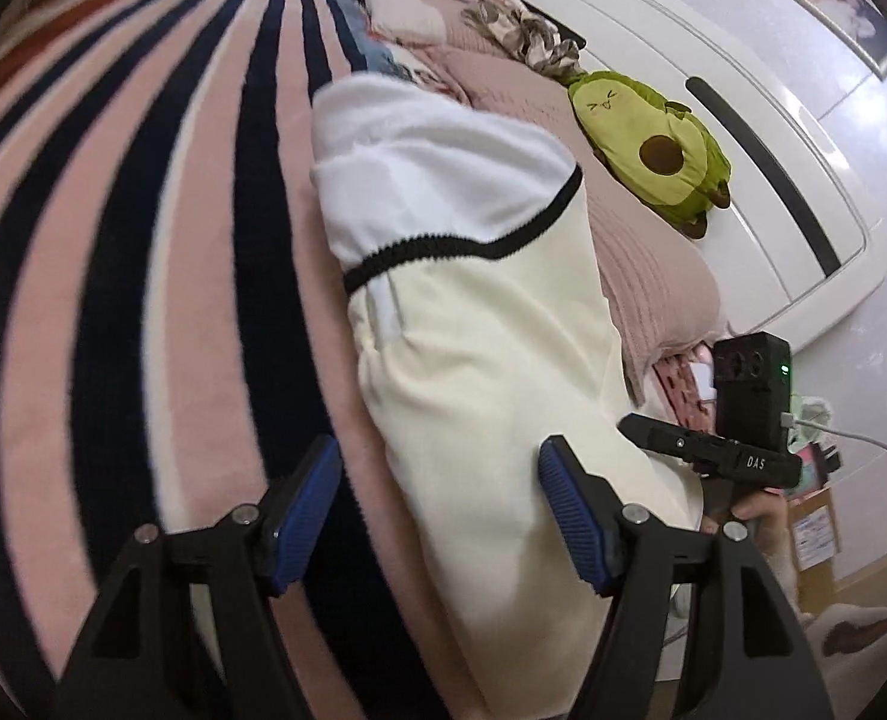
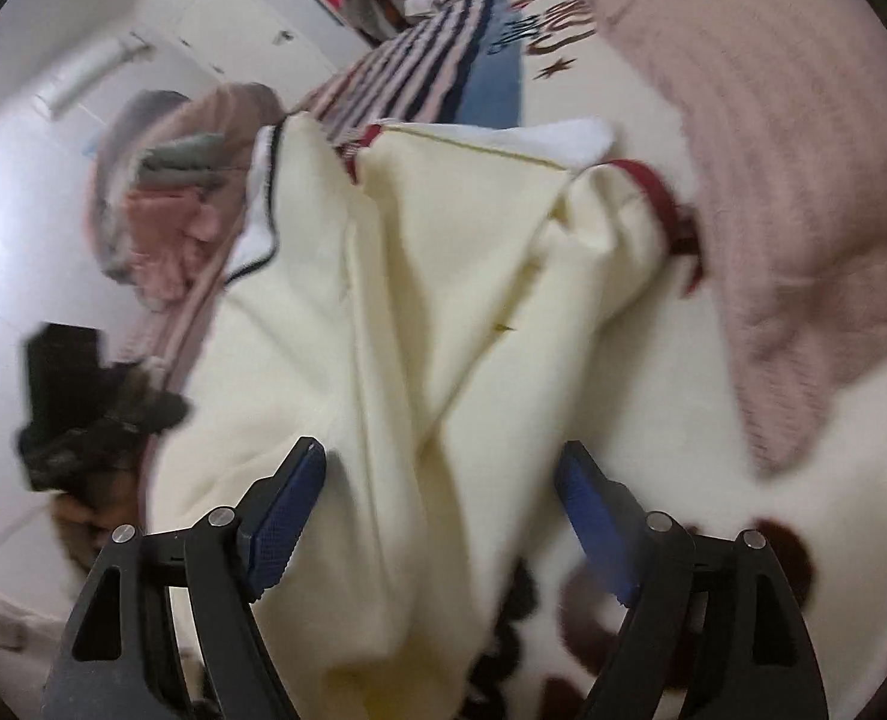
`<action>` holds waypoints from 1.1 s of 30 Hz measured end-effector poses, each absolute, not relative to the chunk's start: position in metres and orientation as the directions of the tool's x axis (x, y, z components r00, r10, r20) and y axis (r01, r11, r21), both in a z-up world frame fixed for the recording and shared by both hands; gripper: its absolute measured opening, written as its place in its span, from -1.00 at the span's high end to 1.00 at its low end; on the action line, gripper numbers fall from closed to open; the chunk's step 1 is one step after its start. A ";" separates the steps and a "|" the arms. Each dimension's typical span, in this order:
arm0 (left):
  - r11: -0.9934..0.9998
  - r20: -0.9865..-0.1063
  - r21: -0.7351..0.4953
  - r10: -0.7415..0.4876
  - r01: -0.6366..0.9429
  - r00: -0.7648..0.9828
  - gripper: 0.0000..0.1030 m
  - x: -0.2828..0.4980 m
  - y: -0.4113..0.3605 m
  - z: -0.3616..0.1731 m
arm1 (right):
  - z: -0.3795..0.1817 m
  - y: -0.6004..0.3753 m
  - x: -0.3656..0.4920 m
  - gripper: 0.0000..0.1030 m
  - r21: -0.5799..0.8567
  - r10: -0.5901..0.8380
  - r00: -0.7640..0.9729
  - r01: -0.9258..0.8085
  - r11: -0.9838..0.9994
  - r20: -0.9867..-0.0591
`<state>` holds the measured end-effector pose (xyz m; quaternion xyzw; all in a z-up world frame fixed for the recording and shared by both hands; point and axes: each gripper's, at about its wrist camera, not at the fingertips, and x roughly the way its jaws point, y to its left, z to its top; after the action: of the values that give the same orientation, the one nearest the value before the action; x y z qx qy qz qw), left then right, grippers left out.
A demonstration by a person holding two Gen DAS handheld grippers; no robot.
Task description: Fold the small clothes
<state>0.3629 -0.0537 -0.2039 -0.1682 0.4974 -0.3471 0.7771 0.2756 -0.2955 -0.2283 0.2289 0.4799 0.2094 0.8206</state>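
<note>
We see the cream garment (image 1: pixel 491 372) lying on the striped blanket (image 1: pixel 143 240) of the bed. Left tongs (image 1: pixel 437 516) & right tongs (image 2: pixel 440 516) both gape over it, gripping nothing.

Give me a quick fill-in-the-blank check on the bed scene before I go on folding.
1. The plush toy by the headboard is shaped like an ____.
2. The trim across the cream garment in the left wrist view is ____.
3. The cuff in the right wrist view is dark ____.
4. Both the left gripper and right gripper stand ____.

Missing: avocado; black; red; open
</note>
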 end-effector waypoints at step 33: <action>0.809 -0.565 -0.363 -0.586 0.463 0.581 0.57 0.278 0.018 -0.073 | -0.119 -0.161 0.283 0.77 0.561 0.747 0.368 -0.498 0.661 -0.554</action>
<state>0.2780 0.0183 -0.0729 -0.0883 0.3486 -0.2963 0.8848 0.2833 -0.1609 -0.1194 0.1509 0.4116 0.3828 0.8132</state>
